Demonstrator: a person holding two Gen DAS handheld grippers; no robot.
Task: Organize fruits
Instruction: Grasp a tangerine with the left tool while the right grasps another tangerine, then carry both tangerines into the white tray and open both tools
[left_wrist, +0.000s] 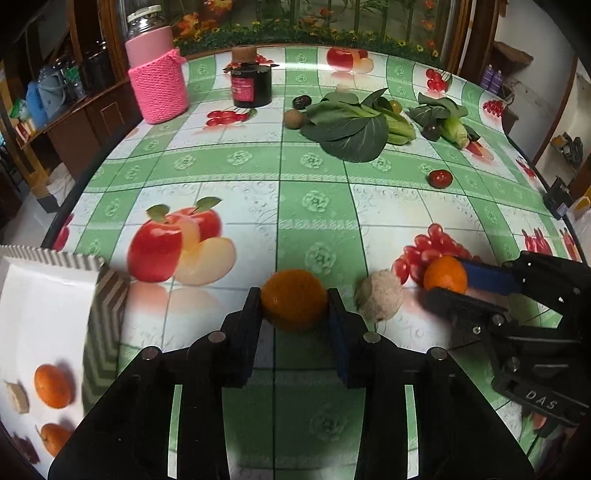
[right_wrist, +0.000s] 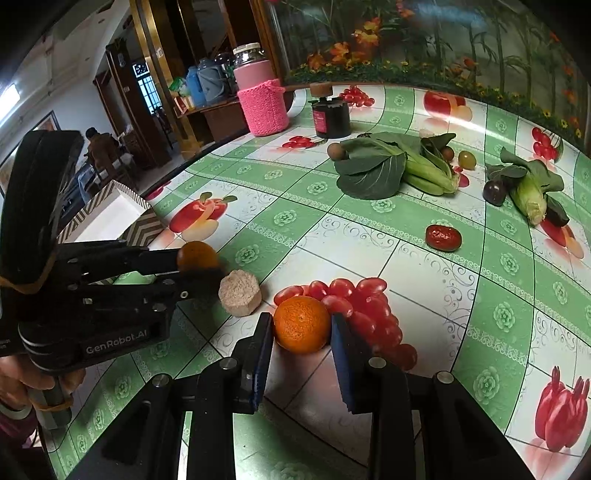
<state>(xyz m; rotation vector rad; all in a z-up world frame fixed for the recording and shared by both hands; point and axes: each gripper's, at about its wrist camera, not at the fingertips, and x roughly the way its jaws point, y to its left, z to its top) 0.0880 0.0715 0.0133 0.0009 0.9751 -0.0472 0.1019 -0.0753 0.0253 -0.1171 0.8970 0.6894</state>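
Oranges are what I am picking up right now, one in each hand; my left hand-held gripper (left_wrist: 294, 308) is pinching one orange (left_wrist: 294, 299) by its round sides, low down on the tabletop (left_wrist: 314, 192); my right hand-held gripper (right_wrist: 302, 328) is pinching the other orange (right_wrist: 301, 325), which sits by the red grapes printed on the cloth; a pale round puck (right_wrist: 240, 292) lies between the two oranges, and it looks like no fruit to me, though I cannot tell what it is; the white box (left_wrist: 48, 295) with zigzag sides is on my left, and it has two oranges in it, so I think these go there too; I think an orange is a bit heavy, firm outside and soft inside, with bumpy skin that does not slip much; it is round and can roll, so I should hold it across the fat middle and squeeze gently, or it could get squashed; one red fruit (right_wrist: 443, 237) waits farther off, near the leafy greens (right_wrist: 388, 166).
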